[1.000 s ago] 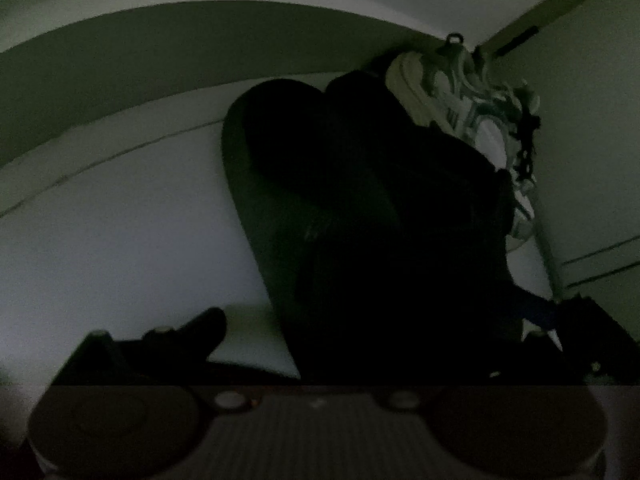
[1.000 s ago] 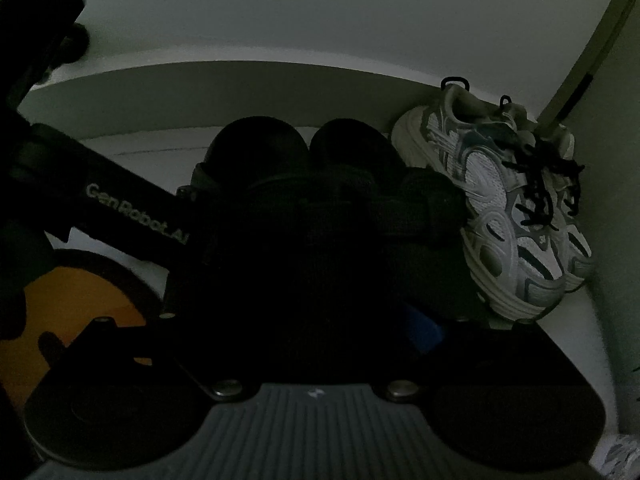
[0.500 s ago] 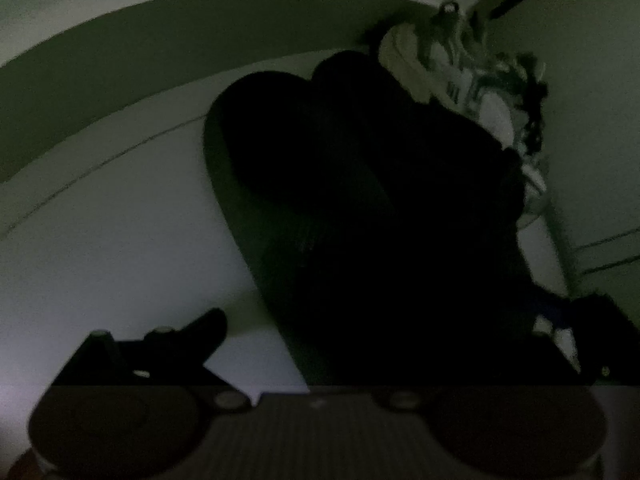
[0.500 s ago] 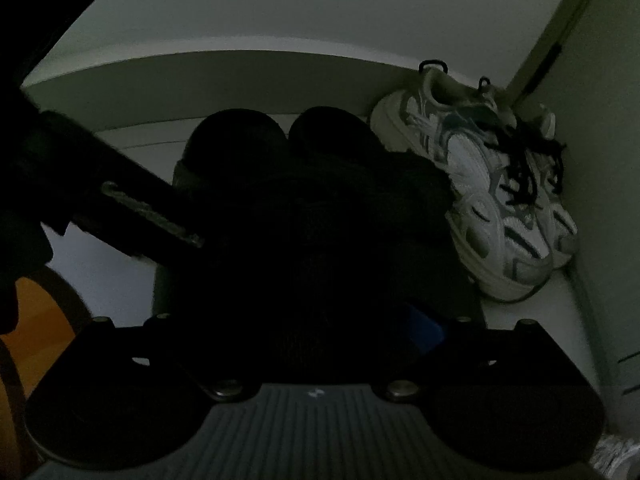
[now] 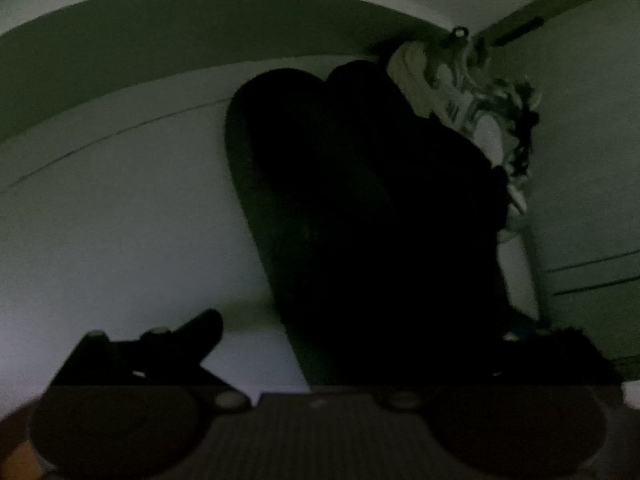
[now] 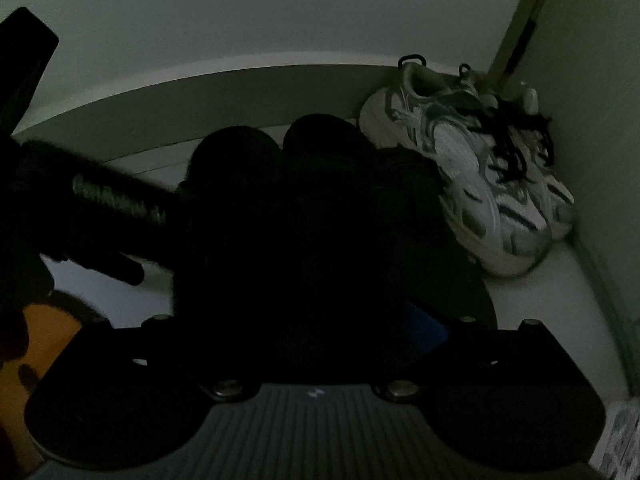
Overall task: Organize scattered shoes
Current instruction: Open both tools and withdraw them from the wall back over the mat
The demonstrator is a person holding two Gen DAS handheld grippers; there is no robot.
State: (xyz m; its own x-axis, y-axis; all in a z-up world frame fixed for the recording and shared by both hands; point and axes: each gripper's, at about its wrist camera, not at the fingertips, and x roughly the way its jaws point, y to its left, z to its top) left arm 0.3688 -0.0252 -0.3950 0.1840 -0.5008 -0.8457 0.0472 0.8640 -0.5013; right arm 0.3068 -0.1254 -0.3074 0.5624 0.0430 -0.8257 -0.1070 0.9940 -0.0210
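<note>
Two black slippers (image 6: pixel 304 208) lie side by side on a white shelf floor (image 5: pixel 120 220), toes toward the back wall. A pair of white and grey sneakers (image 6: pixel 472 184) with black laces stands in the right corner, touching the slippers. My right gripper (image 6: pixel 312 316) straddles the near end of the slippers, and its jaws are opening. In the dark I cannot make out its pads against the shoe. My left gripper (image 5: pixel 368 332) is open, with the left slipper (image 5: pixel 320 200) between its fingers and bare floor beside the left finger (image 5: pixel 192 332). The sneakers (image 5: pixel 472 108) show behind.
The shelf's back wall (image 6: pixel 200 104) curves across the top and a side wall (image 6: pixel 592 120) closes the right. The left gripper's dark body (image 6: pixel 100 200) crosses the left of the right wrist view. An orange surface (image 6: pixel 36 344) shows at the lower left.
In both views the shoes have slid a little up and sideways as the grippers drew back. The left gripper's body has shifted across the right wrist view.
</note>
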